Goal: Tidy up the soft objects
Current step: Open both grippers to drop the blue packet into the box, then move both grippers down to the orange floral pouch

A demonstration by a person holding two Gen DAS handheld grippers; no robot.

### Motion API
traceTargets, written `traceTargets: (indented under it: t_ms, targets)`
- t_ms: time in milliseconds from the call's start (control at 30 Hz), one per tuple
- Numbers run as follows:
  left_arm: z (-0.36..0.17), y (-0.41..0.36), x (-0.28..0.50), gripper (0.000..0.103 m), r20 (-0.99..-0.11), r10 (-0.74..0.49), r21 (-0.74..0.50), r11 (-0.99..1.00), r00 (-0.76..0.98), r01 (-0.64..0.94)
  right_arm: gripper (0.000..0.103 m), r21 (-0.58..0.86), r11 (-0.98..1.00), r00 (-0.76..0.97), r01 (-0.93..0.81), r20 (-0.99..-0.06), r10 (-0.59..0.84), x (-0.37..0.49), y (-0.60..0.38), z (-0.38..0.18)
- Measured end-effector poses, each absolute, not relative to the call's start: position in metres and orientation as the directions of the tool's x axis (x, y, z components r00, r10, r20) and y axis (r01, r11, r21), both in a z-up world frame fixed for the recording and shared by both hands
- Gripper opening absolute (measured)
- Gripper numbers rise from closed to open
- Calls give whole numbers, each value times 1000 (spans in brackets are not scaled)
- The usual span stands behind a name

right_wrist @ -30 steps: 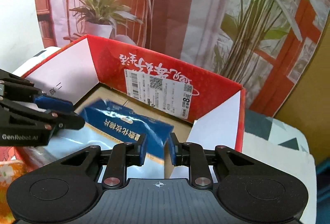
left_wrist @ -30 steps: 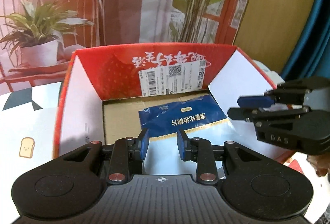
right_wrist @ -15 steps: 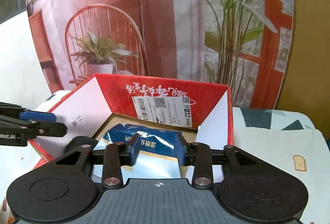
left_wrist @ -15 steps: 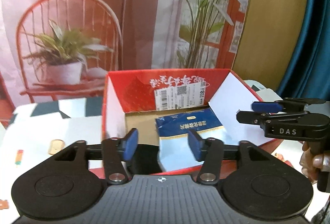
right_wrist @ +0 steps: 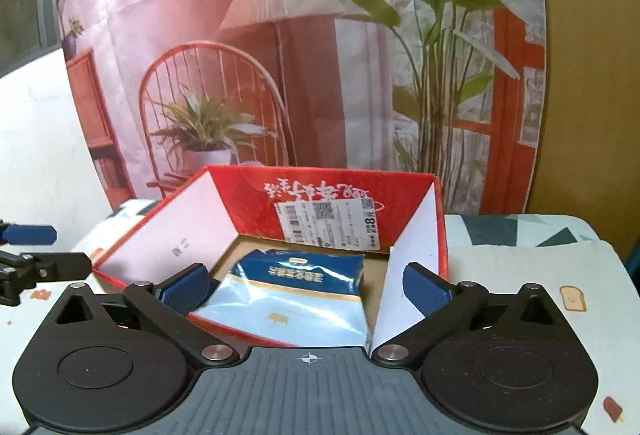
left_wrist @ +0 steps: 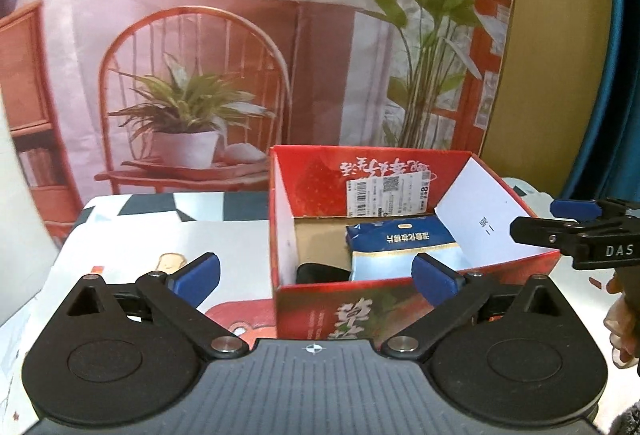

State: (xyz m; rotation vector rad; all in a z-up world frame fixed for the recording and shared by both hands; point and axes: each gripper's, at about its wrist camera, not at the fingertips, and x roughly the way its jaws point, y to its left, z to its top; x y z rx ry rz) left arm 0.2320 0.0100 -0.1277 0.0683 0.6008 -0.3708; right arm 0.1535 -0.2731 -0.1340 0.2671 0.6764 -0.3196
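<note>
A red cardboard box (left_wrist: pixel 360 311) stands open on the table (left_wrist: pixel 224 239), its four flaps turned up; the inside of the side flaps is plain white, and the far flap carries a white shipping label (left_wrist: pixel 390 193). Inside the box lies one soft pack (left_wrist: pixel 400 247), a flat plastic pouch, dark blue at the far end and pale blue toward the near end, glossy and a little wrinkled. It rests on the brown bottom, toward the right side seen from the left camera. Beside it, in the near corner, there is something dark, but I cannot tell what it is. The left gripper (left_wrist: pixel 316 275) is in front of the box; its jaws are opening and nothing is between them, and the blue pads are apart from the pack. The right gripper (right_wrist: pixel 306 287) is also on the near side of the box, its jaws opening too, and they hold nothing; the pack is seen between them but lies lower, in the box. The tablecloth is smooth, white with dark triangles and small toast drawings (right_wrist: pixel 573 298). Behind stands a printed backdrop (left_wrist: pixel 240 55).
</note>
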Motion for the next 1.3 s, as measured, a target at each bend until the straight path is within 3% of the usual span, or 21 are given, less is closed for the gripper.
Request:
traceTargets:
  t_ms: [400,733,833,1000,1067,1300]
  targets:
    - [-139,37,176,103,-573,-281,-48,949,770,311,103,161,930,796,330,-578,-182,111,-225,-121]
    - [-166,53,147,102,-623,-269,-103,959,735,264,102,211,928,743,306,-663,-94,81,-189,-163]
    - [-178,56,142,99,-648,-269,-140,962,712,236,102,216,928,726,305,-683,-79,77,-182,-174]
    - [-192,55,142,82,-682,-288,-173,957,672,235,100,228,937,716,266,-697,-34,76,-172,-180]
    - [-194,55,141,80,-680,-298,-180,954,670,241,100,228,942,715,247,-699,-18,76,-167,-181]
    - [-198,47,131,73,-688,-332,-185,940,646,286,86,255,935,687,244,-726,19,75,-167,-196]
